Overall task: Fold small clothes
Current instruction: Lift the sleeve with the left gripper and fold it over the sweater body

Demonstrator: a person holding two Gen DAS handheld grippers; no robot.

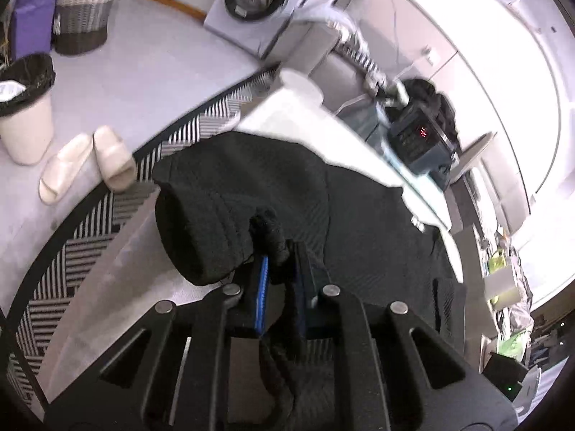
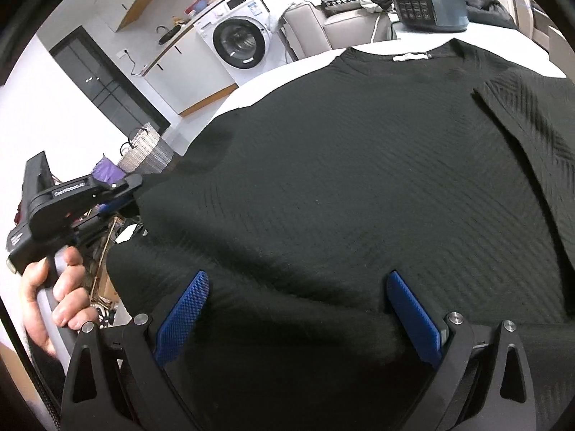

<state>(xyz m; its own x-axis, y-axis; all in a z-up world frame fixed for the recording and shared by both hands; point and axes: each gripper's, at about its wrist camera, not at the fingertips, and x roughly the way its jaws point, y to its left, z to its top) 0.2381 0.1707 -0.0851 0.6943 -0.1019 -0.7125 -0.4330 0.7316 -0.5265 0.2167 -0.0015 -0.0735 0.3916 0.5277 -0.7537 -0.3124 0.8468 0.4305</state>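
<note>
A black ribbed knit sweater (image 2: 359, 165) lies spread on a white table (image 2: 251, 86), collar with a white label (image 2: 409, 57) at the far side; its right sleeve is folded in over the body. My left gripper (image 1: 280, 251) is shut on a bunch of the sweater's left sleeve (image 1: 222, 208) and holds it lifted at the table's left edge. It also shows in the right wrist view (image 2: 133, 194), held by a hand. My right gripper (image 2: 298, 287) is open, its blue pads (image 2: 183, 309) spread just above the sweater's near hem, holding nothing.
A dark appliance with a keypad (image 2: 427, 0) stands at the table's far end. A washing machine (image 2: 240, 41), a woven basket (image 1: 84, 10), a bin (image 1: 25, 107) and pale slippers (image 1: 90, 161) are on the floor beyond a striped rug (image 1: 90, 230).
</note>
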